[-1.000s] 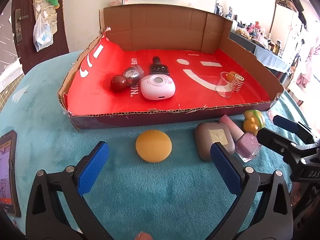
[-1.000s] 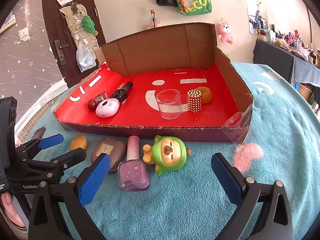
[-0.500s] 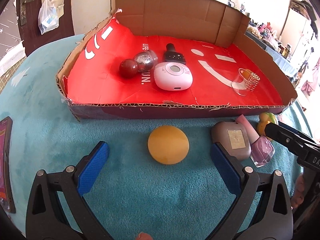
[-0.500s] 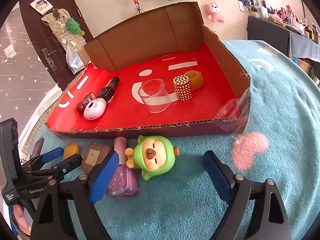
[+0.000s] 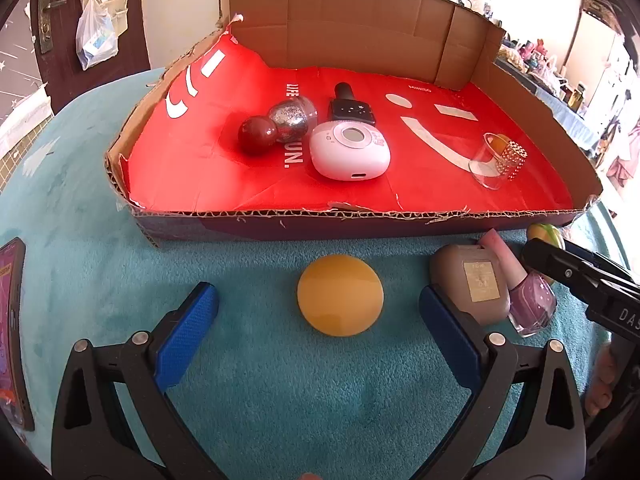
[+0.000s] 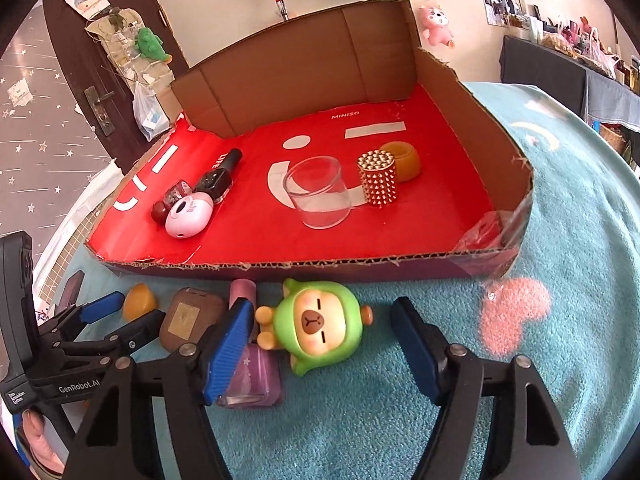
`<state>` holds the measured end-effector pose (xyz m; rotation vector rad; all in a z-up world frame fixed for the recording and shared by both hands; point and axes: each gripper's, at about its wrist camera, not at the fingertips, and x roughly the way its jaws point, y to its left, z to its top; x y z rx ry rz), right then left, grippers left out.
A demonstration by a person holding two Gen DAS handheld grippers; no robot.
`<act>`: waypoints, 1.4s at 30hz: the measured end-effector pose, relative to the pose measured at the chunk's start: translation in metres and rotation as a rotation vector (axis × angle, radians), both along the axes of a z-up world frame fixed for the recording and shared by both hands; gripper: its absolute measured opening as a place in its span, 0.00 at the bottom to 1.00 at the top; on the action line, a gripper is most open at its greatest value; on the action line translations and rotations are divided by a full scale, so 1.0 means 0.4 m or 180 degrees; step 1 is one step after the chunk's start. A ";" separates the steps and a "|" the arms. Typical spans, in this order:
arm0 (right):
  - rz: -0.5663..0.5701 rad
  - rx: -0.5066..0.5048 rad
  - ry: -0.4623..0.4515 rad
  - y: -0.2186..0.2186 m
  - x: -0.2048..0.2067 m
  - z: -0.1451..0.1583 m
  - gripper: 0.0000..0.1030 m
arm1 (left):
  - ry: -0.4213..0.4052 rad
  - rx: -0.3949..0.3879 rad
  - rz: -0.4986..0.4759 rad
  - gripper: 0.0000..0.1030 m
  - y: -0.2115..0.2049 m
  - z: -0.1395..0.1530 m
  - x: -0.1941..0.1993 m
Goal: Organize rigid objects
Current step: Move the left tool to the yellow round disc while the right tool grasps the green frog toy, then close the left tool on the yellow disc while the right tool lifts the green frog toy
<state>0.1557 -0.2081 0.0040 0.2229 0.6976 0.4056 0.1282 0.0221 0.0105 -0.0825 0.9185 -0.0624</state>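
Note:
A cardboard box (image 5: 360, 226) with a red liner (image 6: 424, 216) lies on the teal cloth. In front of it lie a yellow disc (image 5: 340, 294), a brown compact (image 5: 476, 284), a pink nail polish bottle (image 5: 528, 300) and a green capybara toy (image 6: 320, 326). My left gripper (image 5: 318, 316) is open, with the yellow disc between its blue pads. My right gripper (image 6: 324, 346) is open around the green toy, not touching it. The left gripper also shows in the right wrist view (image 6: 120, 320).
Inside the box lie a white round device (image 5: 350, 154), a black watch-like item (image 5: 352, 112), a red ball (image 5: 258, 136), a silver ball (image 5: 292, 120), a clear glass (image 6: 320, 192), a studded gold cylinder (image 6: 378, 178) and an amber cup (image 6: 402, 160). A phone (image 5: 12, 332) lies at the far left.
Both grippers have moved forward and down. The yellow disc now sits between the left pads, and the right jaws have come around the green toy.

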 end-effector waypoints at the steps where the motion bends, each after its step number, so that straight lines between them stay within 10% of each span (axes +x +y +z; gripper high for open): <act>1: -0.0002 -0.0004 0.0000 0.000 0.000 0.000 0.71 | -0.0006 -0.0011 0.0004 0.99 0.002 0.001 0.000; 16: 0.0036 -0.0063 -0.0016 0.018 0.003 0.000 0.56 | -0.0194 0.0054 -0.0129 0.35 -0.010 0.013 -0.016; 42: 0.0209 0.0033 -0.0287 0.016 -0.071 0.066 0.55 | -0.0471 -0.0146 -0.0373 0.35 -0.031 0.108 -0.069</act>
